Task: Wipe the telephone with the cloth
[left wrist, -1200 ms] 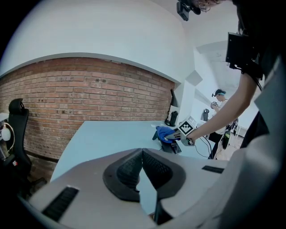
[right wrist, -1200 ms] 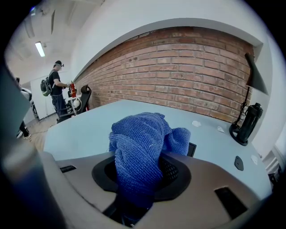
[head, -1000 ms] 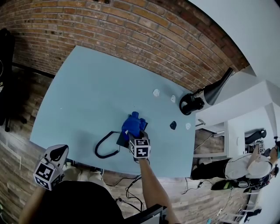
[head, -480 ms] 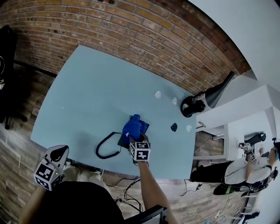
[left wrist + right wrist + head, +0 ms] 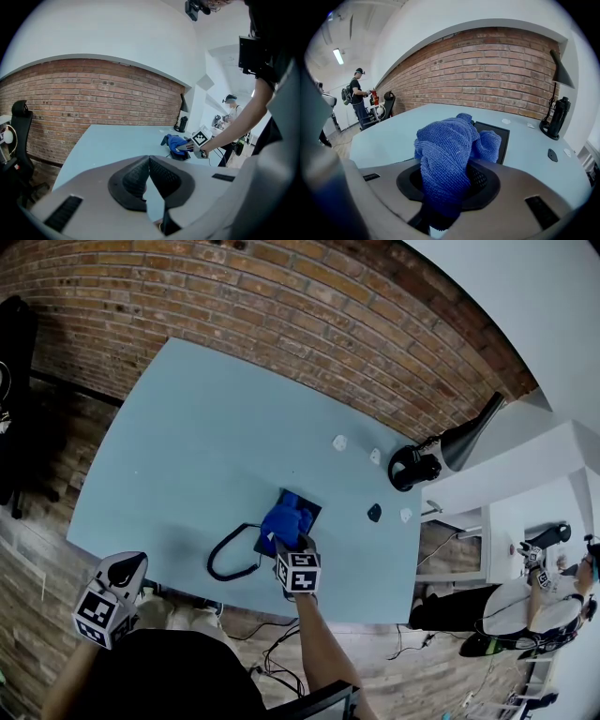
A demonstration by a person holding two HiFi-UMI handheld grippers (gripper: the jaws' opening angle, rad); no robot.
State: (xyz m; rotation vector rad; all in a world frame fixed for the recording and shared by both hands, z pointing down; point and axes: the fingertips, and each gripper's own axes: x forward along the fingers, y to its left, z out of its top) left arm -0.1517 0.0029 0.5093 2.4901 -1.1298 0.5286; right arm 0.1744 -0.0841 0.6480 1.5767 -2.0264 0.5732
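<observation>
Cloth first: the blue terry cloth [image 5: 450, 145] is bunched and clamped between the jaws of my right tool [image 5: 446, 187]. This tool is therefore closed on it, and most of the fabric bulges out in front. I hold it this way, I think, so that a soft thick wad meets the surface and not the hard jaws.

The wad lies on the flat black rectangular telephone [image 5: 307, 504] and covers its near part; only the far end of the telephone shows beyond it. The telephone lies on the pale blue tabletop [image 5: 187, 427], close to the edge nearest to me, and its black curved cord [image 5: 223, 563] loops out on its left side.

My left tool [image 5: 149, 161] has its jaws together with nothing between them. It hangs well to the left of the telephone, beyond the tabletop edge and out of the way, as one tool seems enough for wiping.

Nothing pins the telephone, so in my judgement a hard push could slide it; light strokes along its length look safer. The far end is not yet under the cloth.
</observation>
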